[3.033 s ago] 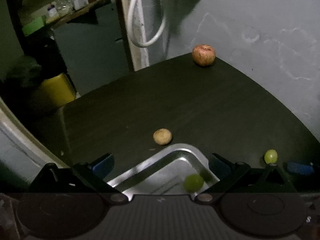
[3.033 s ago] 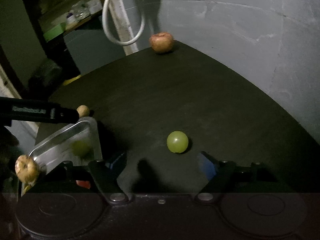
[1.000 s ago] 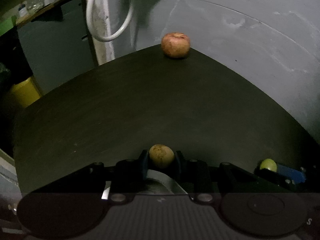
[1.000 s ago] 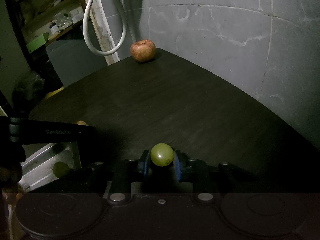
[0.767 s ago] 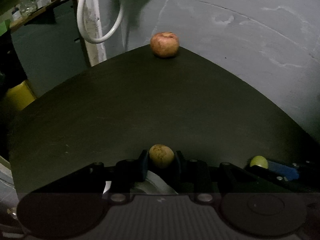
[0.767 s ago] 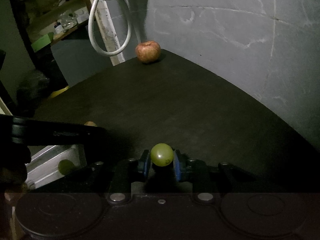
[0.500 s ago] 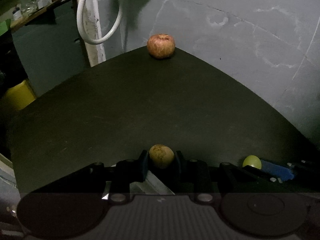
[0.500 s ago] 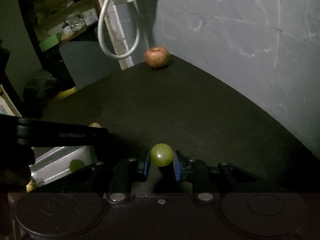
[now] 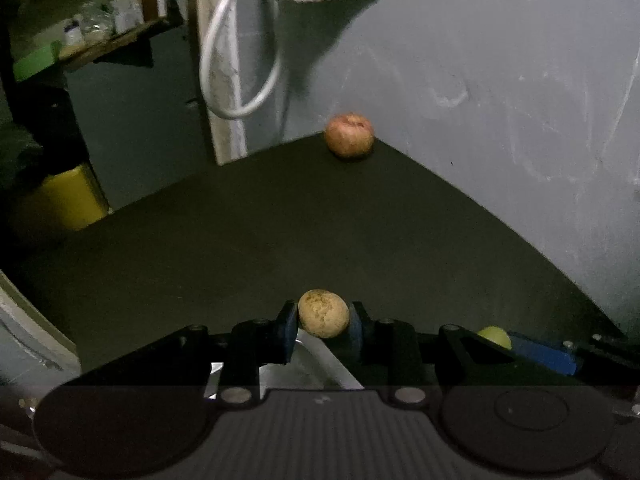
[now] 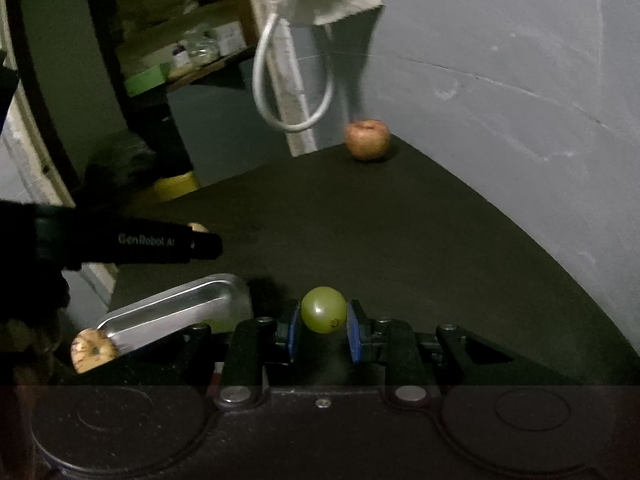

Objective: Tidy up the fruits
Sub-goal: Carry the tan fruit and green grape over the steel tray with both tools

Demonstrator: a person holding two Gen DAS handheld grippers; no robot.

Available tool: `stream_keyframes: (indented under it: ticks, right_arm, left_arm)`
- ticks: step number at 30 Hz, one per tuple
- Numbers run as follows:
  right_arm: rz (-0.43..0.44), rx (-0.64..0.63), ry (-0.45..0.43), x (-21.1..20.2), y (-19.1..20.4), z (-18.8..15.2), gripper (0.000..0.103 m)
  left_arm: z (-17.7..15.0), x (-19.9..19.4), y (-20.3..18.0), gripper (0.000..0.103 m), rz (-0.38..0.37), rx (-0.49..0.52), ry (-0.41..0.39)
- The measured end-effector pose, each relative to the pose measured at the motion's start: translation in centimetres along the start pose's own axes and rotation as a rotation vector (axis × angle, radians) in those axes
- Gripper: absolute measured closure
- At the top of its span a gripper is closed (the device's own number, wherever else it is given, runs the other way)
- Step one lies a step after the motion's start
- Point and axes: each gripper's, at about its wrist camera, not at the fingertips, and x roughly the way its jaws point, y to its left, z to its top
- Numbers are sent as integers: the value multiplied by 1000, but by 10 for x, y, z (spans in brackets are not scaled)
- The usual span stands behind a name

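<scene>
Left gripper: jaws closed on the brown fruit, now raised off the tabletop and held above the tray rim. Right gripper: jaws closed on the grape, likewise raised, just right of the tray. Three seconds ago both jaws stood open and both fruits lay on the tabletop; both pickups are therefore judged complete, with release into the tray outstanding. One green fruit already lies in the tray. The apple remains at the tabletop's far corner, against the wall, untouched.
</scene>
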Motion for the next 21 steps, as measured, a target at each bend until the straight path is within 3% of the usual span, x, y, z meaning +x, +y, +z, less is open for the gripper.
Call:
stream_keyframes:
  ticks: [9,21]
  right_arm:
    - [104,-118,1,-13,32,-6,77]
    - [220,-314,53,-31,64,-38,77]
  left_arm:
    - [-12,-46,24,73,84,-96,-52]
    - [-68,-85,57,73,142,-221,4]
